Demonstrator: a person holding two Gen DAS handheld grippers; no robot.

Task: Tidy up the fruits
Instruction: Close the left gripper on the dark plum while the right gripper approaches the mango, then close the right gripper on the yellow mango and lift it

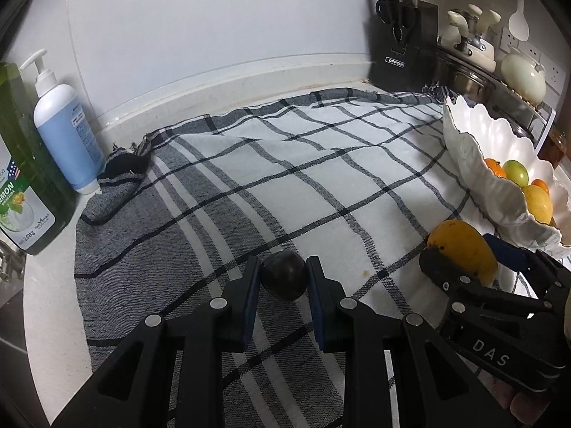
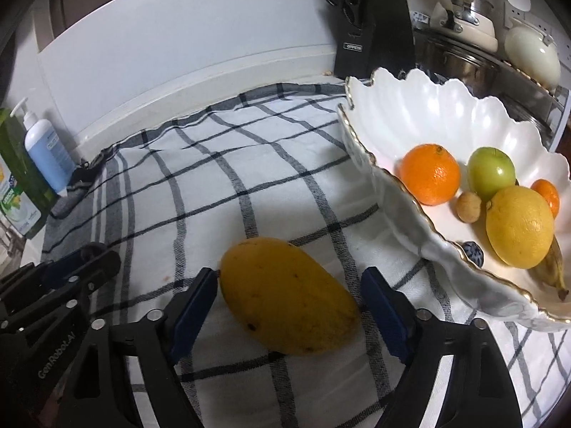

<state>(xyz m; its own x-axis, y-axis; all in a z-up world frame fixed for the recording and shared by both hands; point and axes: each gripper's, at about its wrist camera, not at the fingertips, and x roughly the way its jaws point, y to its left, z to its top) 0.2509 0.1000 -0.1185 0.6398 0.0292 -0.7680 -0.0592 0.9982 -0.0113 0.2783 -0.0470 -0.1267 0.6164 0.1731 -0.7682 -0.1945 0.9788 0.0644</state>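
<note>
So the left hand-held gripper (image 1: pixel 283 278) is clamped on a small dark round fruit (image 1: pixel 283 280), both blue pads pressed against its sides, low over the grey part of the checked cloth (image 1: pixel 285 164) that covers the table (image 1: pixel 50 321). Can't tell if the fruit is touching the cloth or just off it.

Over on the other side, the right hand-held gripper (image 2: pixel 289 289) has its jaws spread around a yellow mango (image 2: pixel 289 290) lying on the cloth. The left pad sits right at the mango's tip, maybe touching, while the right pad has a clear gap, so it's not squeezing anything yet.

Just to the right of the mango is a white scalloped bowl (image 2: pixel 403 114) with a gold rim. Inside: an orange (image 2: pixel 430 174), a green apple (image 2: pixel 490 173), a big yellow citrus (image 2: pixel 519 226), a smaller orange (image 2: pixel 547 196) tucked behind it, a walnut (image 2: pixel 469 207), and a browning banana (image 2: pixel 553 267) under the yellow one.

Back of the table has a black knife block (image 2: pixel 371 25) with scissors, and off to the left a white pump bottle (image 1: pixel 64 132) of blue liquid beside a green dish soap bottle (image 1: pixel 21 164).
</note>
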